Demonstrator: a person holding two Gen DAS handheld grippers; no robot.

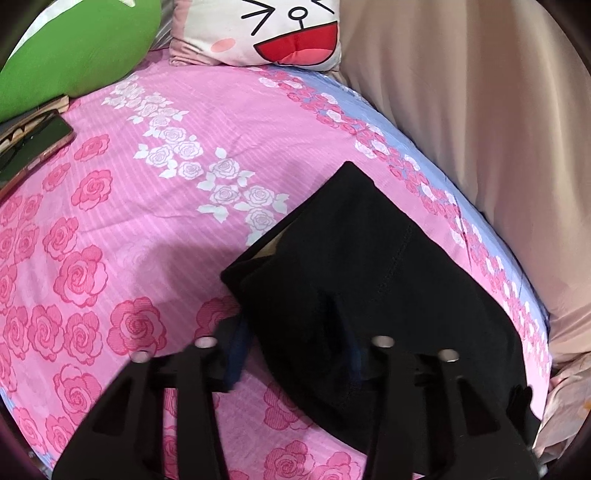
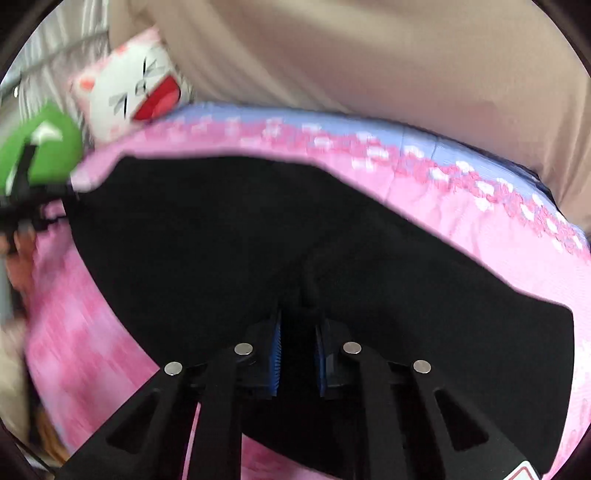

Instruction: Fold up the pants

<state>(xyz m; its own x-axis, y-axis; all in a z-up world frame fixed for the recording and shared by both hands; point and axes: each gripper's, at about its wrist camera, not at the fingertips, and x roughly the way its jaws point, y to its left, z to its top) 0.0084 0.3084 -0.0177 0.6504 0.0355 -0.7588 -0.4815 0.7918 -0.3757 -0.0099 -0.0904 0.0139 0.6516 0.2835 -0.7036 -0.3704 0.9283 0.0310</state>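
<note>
I counted 1 pair of black pants (image 1: 369, 266), 2 pillows and 1 phone on the pink rose bedsheet (image 1: 166, 221). My left gripper (image 1: 293, 347) was spread wide, 1 blue pad on the sheet and the other over the cloth, gripping nothing. My right gripper (image 2: 298, 354) had its pads drawn close on a ridge of the pants (image 2: 258, 240). In the left view the pants lay folded on the right half of the bed, long axis running from the near right toward the far middle, 1 corner pointing away. Their right edge ran near the sheet's blue border, just beside the beige curtain (image 1: 480, 129). Open sheet stretched left toward the green pillow (image 1: 74, 48), the cartoon-face pillow (image 1: 266, 29) and the phone (image 1: 33, 144).
</note>
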